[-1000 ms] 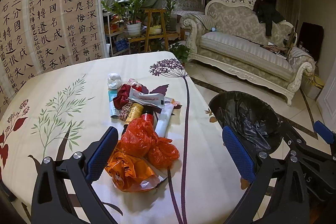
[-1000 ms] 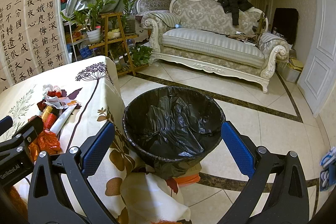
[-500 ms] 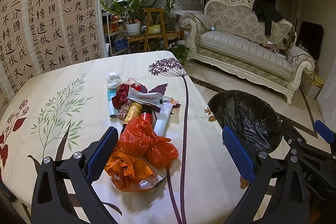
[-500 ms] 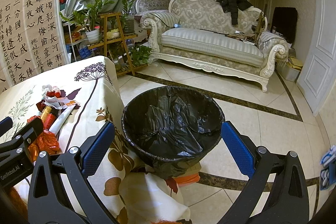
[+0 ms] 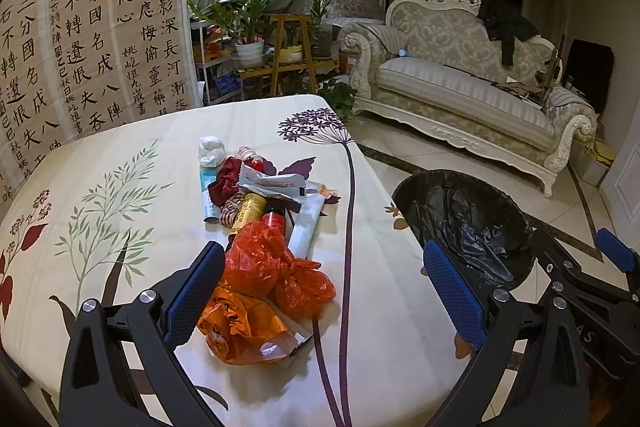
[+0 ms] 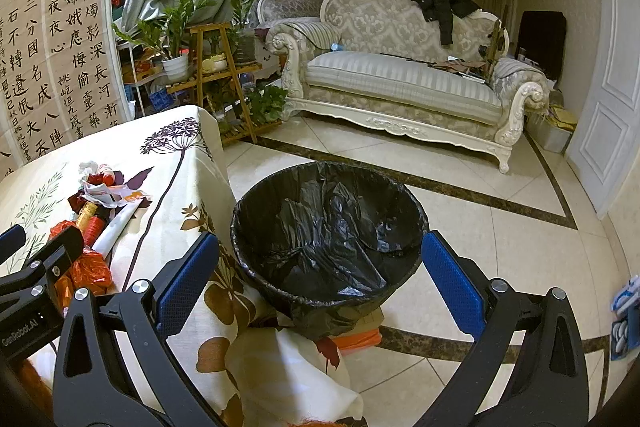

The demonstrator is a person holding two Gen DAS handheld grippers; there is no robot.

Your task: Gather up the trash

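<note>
A pile of trash lies on the floral tablecloth (image 5: 120, 155): orange plastic bags (image 5: 272, 275), a yellow bottle (image 5: 249, 211), a red bottle (image 5: 274, 221), a white tube (image 5: 306, 225), crumpled paper (image 5: 276, 183) and a white wad (image 5: 211, 150). My left gripper (image 5: 320, 291) is open and empty, hovering over the near end of the pile, its left finger beside the orange bags. A bin with a black liner (image 6: 328, 227) stands on the floor right of the table. My right gripper (image 6: 320, 279) is open and empty, above the bin's near rim.
A cream sofa (image 6: 400, 79) with a black jacket stands across the tiled floor. Potted plants on a wooden stand (image 6: 212, 59) sit behind the table. Calligraphy panels (image 5: 80, 27) cover the left wall. A white door (image 6: 608, 107) is at right.
Both grippers stay open and almost still. The left view has crept slightly toward the trash pile.
</note>
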